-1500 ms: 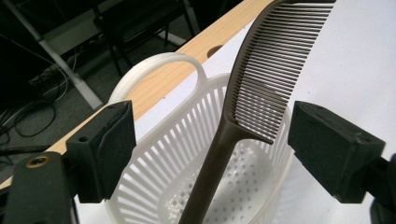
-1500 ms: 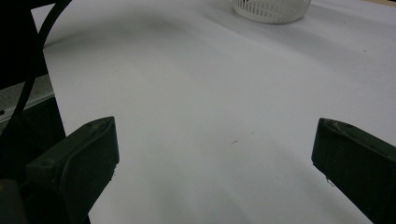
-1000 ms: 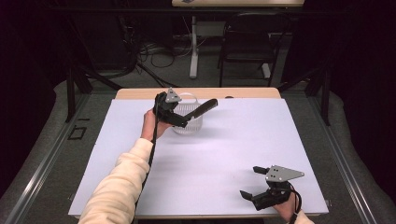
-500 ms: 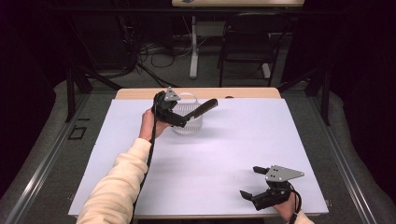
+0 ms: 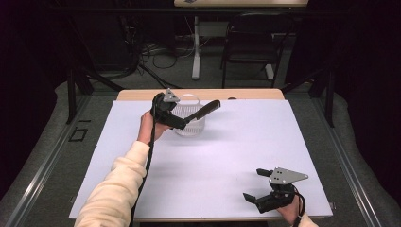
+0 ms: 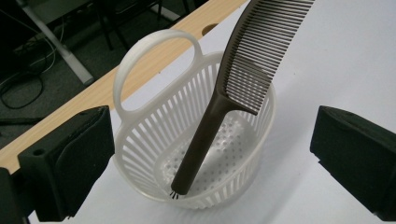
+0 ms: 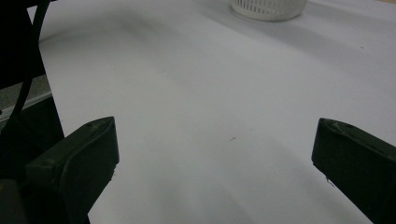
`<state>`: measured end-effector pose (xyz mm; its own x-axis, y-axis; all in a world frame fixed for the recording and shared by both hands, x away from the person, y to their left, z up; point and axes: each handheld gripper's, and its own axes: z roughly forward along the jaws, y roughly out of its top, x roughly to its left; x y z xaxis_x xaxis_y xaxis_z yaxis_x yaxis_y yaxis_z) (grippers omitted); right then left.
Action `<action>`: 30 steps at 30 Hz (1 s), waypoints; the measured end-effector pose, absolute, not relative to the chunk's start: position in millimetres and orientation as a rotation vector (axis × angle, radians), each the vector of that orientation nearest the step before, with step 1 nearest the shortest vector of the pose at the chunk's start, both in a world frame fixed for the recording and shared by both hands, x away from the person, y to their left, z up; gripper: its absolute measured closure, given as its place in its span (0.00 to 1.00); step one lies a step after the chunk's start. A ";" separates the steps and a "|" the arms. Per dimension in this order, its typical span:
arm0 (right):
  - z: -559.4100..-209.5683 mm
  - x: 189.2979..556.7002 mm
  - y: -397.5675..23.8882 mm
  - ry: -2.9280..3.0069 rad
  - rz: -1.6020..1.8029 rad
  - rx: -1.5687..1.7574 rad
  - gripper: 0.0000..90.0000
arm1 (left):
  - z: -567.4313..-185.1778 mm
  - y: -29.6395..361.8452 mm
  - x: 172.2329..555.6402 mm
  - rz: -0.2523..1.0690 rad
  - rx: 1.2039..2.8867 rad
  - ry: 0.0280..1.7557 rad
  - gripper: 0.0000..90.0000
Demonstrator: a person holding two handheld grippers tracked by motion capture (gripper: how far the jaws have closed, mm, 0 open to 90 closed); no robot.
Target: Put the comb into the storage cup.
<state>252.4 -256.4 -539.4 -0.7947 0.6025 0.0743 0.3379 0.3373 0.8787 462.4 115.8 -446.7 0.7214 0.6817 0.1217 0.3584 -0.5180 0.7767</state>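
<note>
Little is seen to have moved since the earlier frames: the left tongs (image 5: pixel 182 124) are kept beside the basket, the right tongs (image 5: pixel 257 185) low at the near edge. On the white worktop (image 5: pixel 236 151), the white slatted basket (image 6: pixel 196 140) is set at the far side, directly ahead of the left tongs, which are spread wide and hold nothing. A brown comb (image 6: pixel 233 88) is stood in it, handle down, its long axis leaning away over the rim. The right tongs, also wide and empty, are kept well apart. No writing can be read.
</note>
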 end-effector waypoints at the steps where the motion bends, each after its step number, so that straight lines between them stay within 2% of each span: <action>1: -539.5 252.4 -256.2 2.339 1.443 0.848 0.00 | -446.5 116.8 461.7 0.541 2.154 0.788 0.00; 30: -540.0 251.6 -258.9 2.330 1.427 0.865 0.00 | -442.0 141.7 430.3 0.551 2.151 0.804 0.00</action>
<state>251.6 -258.9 -540.0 -0.7835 0.6170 0.0735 0.3456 0.3345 0.8767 430.3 141.7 -442.0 0.7083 0.6949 0.1244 0.3667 -0.5127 0.7763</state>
